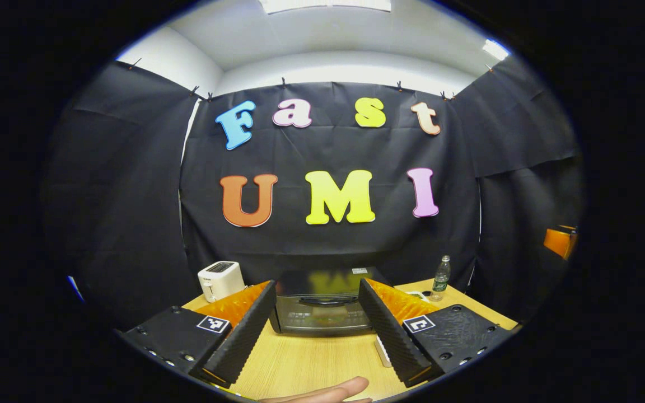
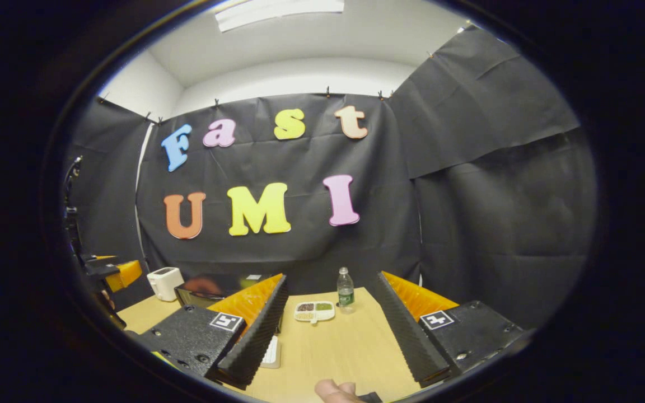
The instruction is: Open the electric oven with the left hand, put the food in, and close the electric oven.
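A pale wooden table (image 1: 311, 364) stands in a booth hung with black cloth (image 1: 132, 212), under a white ceiling with bright light panels (image 1: 328, 4). In the left gripper view a dark electric oven (image 1: 322, 305) sits at the far middle of the table with its door closed and the handle across the top of the door. A white toaster (image 1: 220, 280) stands to the left of it, and a clear bottle with a green label (image 1: 441, 278) stands to the right near the cloth.

The left gripper (image 1: 317, 324) hovers above the table with its fingers spread wide, holding nothing; the oven shows in the gap between them, well apart from the tips. A person's fingers (image 1: 328, 392) show at the bottom edge.

In the right gripper view the right gripper (image 2: 331, 330) is likewise wide open and empty above the table. Beyond its tips lies a small white tray of food (image 2: 314, 311) in compartments (brown, pale and green fillings), just beside the bottle (image 2: 345, 289). The oven (image 2: 210, 286) and toaster (image 2: 166, 282) stand farther left, partly behind the left finger. A flat white object (image 2: 271, 352), too hidden to identify, lies on the table by that finger.
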Motion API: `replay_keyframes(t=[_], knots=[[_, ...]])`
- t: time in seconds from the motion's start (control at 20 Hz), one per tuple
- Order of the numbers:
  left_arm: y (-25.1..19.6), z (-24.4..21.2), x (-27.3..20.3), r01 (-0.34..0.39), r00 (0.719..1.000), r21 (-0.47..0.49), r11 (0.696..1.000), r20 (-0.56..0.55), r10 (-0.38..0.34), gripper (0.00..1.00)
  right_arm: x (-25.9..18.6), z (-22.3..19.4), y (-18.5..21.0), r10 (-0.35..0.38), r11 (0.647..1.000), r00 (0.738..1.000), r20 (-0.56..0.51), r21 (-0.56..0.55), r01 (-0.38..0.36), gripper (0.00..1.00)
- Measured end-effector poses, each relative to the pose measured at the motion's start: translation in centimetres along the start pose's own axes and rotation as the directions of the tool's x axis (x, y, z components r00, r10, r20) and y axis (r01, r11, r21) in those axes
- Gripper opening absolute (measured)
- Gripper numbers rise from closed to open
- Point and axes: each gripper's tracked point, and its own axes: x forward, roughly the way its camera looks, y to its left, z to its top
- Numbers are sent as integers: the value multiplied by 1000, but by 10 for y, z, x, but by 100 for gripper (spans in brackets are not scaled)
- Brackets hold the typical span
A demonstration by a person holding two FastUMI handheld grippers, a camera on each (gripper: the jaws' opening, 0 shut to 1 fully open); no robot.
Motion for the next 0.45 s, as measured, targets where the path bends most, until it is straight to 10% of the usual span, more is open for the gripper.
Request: replay_keyframes(t=[0.45], knots=[[-13, 0, -37, 37, 999, 4, 999, 39, -37, 97, 1, -8, 4, 25, 1000, 1000, -7, -13, -25, 100]])
